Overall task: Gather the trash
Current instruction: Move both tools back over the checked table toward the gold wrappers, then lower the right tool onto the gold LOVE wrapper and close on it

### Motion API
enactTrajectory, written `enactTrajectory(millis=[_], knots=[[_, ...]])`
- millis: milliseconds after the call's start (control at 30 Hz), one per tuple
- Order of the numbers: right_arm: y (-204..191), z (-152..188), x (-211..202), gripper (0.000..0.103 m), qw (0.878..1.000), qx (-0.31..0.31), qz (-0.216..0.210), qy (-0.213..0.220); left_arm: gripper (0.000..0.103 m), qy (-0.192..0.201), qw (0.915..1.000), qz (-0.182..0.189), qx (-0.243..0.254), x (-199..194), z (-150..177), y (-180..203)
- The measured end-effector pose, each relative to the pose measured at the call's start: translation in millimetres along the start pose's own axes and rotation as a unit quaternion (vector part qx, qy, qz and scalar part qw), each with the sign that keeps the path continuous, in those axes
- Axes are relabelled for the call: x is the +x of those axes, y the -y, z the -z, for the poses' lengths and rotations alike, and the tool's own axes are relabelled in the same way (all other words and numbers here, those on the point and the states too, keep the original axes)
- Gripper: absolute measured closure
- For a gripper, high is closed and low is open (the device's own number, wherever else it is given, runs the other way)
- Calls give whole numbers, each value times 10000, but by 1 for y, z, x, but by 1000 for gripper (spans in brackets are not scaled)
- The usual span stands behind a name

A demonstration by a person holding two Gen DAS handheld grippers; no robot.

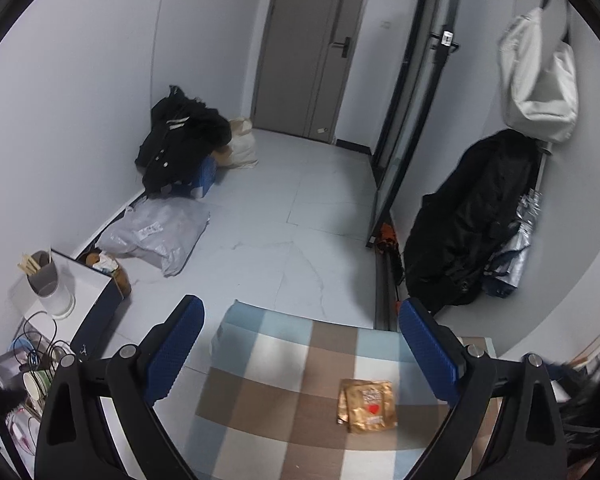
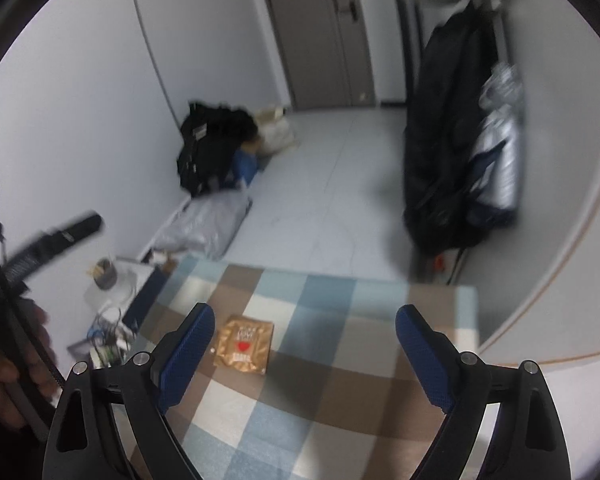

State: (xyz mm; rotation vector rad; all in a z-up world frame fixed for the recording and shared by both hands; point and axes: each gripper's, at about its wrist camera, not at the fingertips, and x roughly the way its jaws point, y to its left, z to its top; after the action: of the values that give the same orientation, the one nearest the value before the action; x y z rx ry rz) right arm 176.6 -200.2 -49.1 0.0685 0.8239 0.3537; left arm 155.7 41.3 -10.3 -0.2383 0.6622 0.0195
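Note:
A gold wrapper [image 1: 367,405] with a red heart lies flat on a checked blue, brown and white cloth [image 1: 276,368]. My left gripper [image 1: 300,312] is open and empty, hovering above the cloth, with the wrapper below and toward its right finger. In the right wrist view the same wrapper [image 2: 244,345] lies just right of the left fingertip of my right gripper [image 2: 305,320], which is open, empty and above the cloth [image 2: 340,368]. This view is blurred.
A grey plastic bag [image 1: 158,236], a black coat on a blue box [image 1: 182,146] and paper bags sit along the left wall. A cup with chopsticks [image 1: 46,280] stands on a small stand at left. Dark coats [image 1: 472,220] hang at right. A grey door [image 1: 312,48] is at the back.

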Motion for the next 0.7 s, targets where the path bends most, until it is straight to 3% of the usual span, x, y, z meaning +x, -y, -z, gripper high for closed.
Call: enactTrajectory(millis=[267, 467, 700], knots=[[-33, 16, 92, 11, 9956, -252, -268, -857, 7, -347, 9987, -110, -345, 20, -13, -27], [-56, 31, 124, 11, 9921, -475, -382, -1096, 7, -458, 9975, -176, -502, 29, -18, -37], [-67, 41, 136, 12, 9893, -887, -75, -1153, 7, -568, 9963, -239, -596, 39, -20, -38]])
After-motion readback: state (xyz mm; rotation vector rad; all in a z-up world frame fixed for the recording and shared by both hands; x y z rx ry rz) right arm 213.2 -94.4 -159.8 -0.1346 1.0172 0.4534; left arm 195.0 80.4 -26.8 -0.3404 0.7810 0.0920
